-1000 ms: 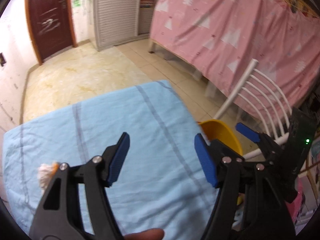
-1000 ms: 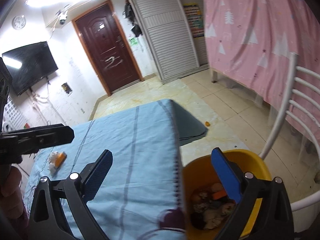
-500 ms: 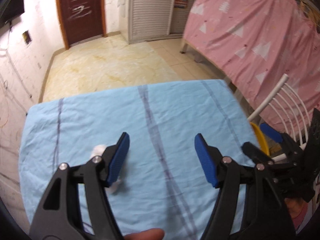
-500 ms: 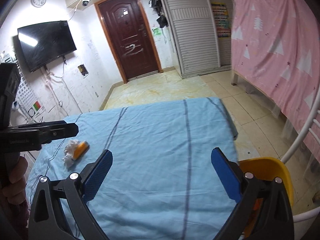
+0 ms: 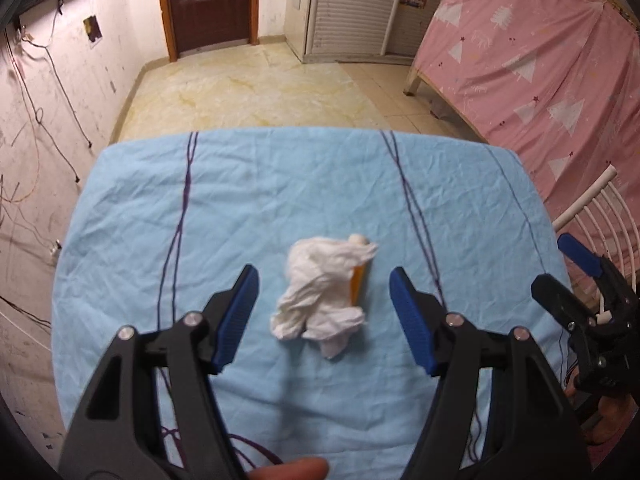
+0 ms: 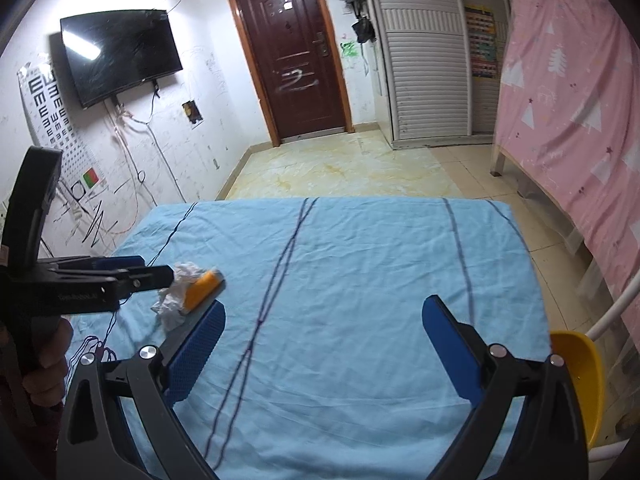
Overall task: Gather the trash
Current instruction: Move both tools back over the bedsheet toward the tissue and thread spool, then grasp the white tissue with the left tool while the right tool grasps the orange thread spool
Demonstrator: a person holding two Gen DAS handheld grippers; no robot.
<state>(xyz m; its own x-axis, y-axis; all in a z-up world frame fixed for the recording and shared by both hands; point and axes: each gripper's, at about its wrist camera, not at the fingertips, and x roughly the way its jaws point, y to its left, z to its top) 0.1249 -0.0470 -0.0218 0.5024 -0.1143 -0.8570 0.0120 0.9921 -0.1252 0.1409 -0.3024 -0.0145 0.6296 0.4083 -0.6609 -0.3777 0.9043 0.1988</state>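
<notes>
Trash on the blue-clothed surface [image 5: 248, 208] amounts to 1 crumpled white tissue [image 5: 320, 292] with an orange piece [image 5: 357, 286] tucked against its right side; the 2 touch and lie together as one small heap. In the left wrist view the heap sits straight ahead of the left gripper [image 5: 322, 314], between the lines of its 2 blue pads [image 5: 236, 320], which are spread wide and hold nothing. Whether the pads are level with the heap or above it cannot be told from this view.

From the right wrist view, the tissue [image 6: 176, 296] and orange piece [image 6: 202, 286] lie toward the left side of the surface [image 6: 380, 248], with the left gripper [image 6: 160, 270] reaching in from the left so that its tip is just beside the tissue. The right gripper [image 6: 322, 354] is released too, its pads [image 6: 196, 350] far apart over bare cloth, well apart from the heap. Dark stripes run across the cloth.

Off the right edge of the surface stands a yellow bin [image 6: 580, 376], near a white chair [image 6: 612, 312]. Beyond are a tiled floor [image 6: 340, 168], a dark red door [image 6: 292, 52], a wall-mounted TV [image 6: 120, 52] and a pink curtain [image 6: 572, 92].
</notes>
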